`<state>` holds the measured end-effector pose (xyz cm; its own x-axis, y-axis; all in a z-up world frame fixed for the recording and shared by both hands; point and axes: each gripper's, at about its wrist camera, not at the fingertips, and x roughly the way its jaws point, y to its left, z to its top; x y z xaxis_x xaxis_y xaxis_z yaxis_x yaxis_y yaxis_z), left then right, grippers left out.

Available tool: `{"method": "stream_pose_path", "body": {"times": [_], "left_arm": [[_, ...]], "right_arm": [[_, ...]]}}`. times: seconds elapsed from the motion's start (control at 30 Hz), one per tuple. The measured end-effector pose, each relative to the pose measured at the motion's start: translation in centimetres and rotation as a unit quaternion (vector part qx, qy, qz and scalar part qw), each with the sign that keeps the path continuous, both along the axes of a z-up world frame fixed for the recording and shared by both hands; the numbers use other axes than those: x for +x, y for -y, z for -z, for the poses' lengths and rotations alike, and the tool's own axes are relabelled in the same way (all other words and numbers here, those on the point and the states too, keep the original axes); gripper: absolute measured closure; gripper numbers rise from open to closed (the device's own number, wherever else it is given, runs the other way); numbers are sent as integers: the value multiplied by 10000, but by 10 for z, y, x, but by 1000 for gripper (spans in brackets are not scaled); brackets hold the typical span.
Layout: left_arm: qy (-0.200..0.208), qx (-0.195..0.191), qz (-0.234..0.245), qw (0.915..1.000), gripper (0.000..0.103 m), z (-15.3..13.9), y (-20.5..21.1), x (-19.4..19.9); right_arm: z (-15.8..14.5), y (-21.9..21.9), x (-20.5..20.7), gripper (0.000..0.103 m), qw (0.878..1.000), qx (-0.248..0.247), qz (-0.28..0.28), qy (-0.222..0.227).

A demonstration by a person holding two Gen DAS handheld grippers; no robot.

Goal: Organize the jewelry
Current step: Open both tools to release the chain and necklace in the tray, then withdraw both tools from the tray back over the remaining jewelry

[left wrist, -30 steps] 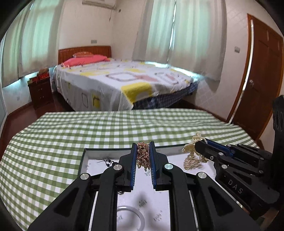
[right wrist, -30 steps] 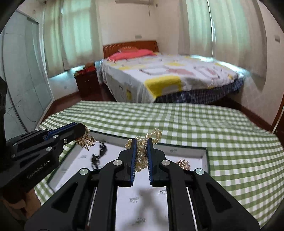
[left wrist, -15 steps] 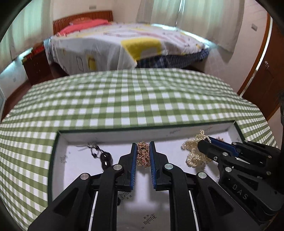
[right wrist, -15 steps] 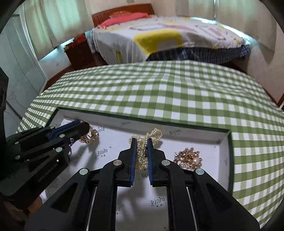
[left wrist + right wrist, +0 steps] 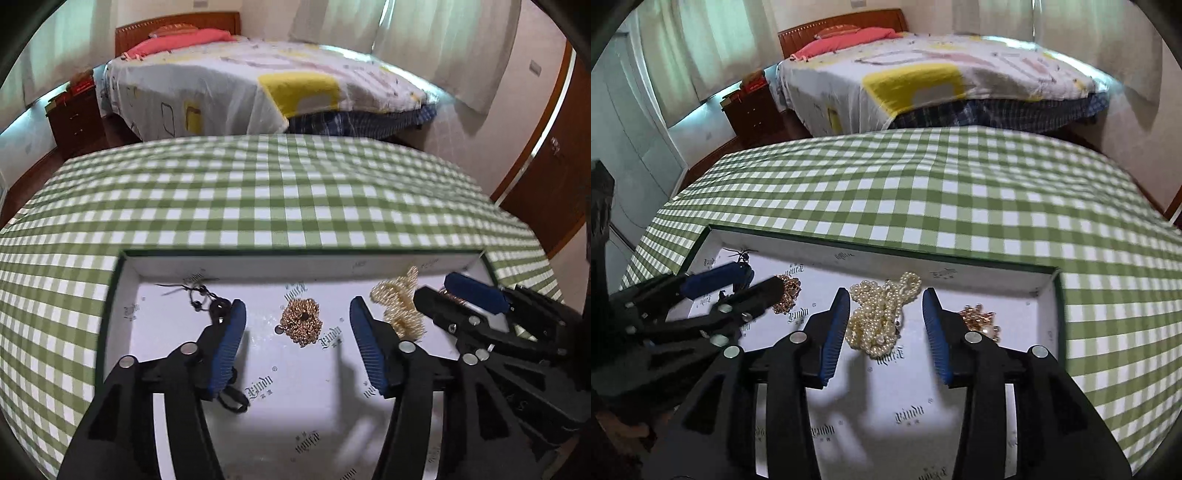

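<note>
My left gripper (image 5: 297, 325) stands wide open over a white-lined tray (image 5: 314, 264) on a green checked cloth (image 5: 258, 192). A small heap of gold chain (image 5: 300, 325) lies on the tray floor between my two blue-padded fingers (image 5: 227, 343), touching neither. A black cord (image 5: 207, 299) with dark beads lies just beside my left finger, near the tray's far left corner.

My right gripper (image 5: 885, 325) is open too. A pile of pearls (image 5: 877, 317) rests on the tray floor (image 5: 905, 369) between its fingers (image 5: 936, 332), apart from both pads. Just past the right finger, a rose-gold cluster (image 5: 979, 319) sits near the tray's right wall.

From the left view, the right gripper (image 5: 443, 291) shows at the right edge beside the pearls (image 5: 399, 310). From the right view, the left gripper (image 5: 759, 277) shows at the left, its tips just beside the gold chain (image 5: 786, 293).

Half a second ago both grippers were clamped shut — the left on the gold chain, the right on the pearls. Now both have let go, and each piece lies loose on the tray. A second ago both pieces were held up above the tray — the bed (image 5: 258, 81) filled more of the view behind them.
</note>
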<state>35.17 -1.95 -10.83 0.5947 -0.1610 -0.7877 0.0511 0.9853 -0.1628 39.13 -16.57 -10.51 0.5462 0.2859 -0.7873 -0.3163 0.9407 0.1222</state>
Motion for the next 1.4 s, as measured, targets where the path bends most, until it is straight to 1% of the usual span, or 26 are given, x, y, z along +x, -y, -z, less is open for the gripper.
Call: {"method": "stream_pose_path", "body": {"times": [0.1, 0.2, 0.27, 0.5, 0.67, 0.73, 0.9, 1.07, 1.23, 1.33, 1.4], "left_arm": [[317, 63, -20, 9995, 39, -18, -2, -14], [636, 133, -26, 9979, 38, -36, -5, -30], [832, 156, -45, 9964, 38, -46, -8, -45], [1259, 96, -132, 9919, 38, -69, -14, -90], [1436, 26, -261, 9893, 38, -74, -21, -120], [1479, 68, -291, 9885, 38, -72, -20, -129], [1493, 252, -328, 9879, 38, -60, -20, -159], [1447, 483, -407, 9875, 38, -45, -22, -188], [1185, 467, -557, 9903, 38, -27, -31, -208], [1012, 439, -661, 9917, 38, -18, -38, -212], [941, 421, -725, 9920, 38, -15, -43, -214]], "right_arm": [[-11, 4, -15, 62, 9999, 55, 14, 151], [-23, 8, -32, 62, 9993, 25, 27, 359], [-32, 13, -46, 62, 9989, 89, 57, 462], [-51, 32, -89, 62, 9973, 195, 187, 681], [-60, 42, -125, 62, 9954, 250, 331, 867], [-59, 44, -140, 63, 9951, 258, 362, 884], [-43, 45, -175, 76, 9963, 239, 353, 750], [-23, 50, -198, 78, 9978, 197, 341, 527], [2, 52, -212, 82, 9991, 137, 319, 236], [14, 52, -214, 83, 9994, 150, 322, 60], [18, 53, -214, 83, 9994, 125, 336, 20]]}}
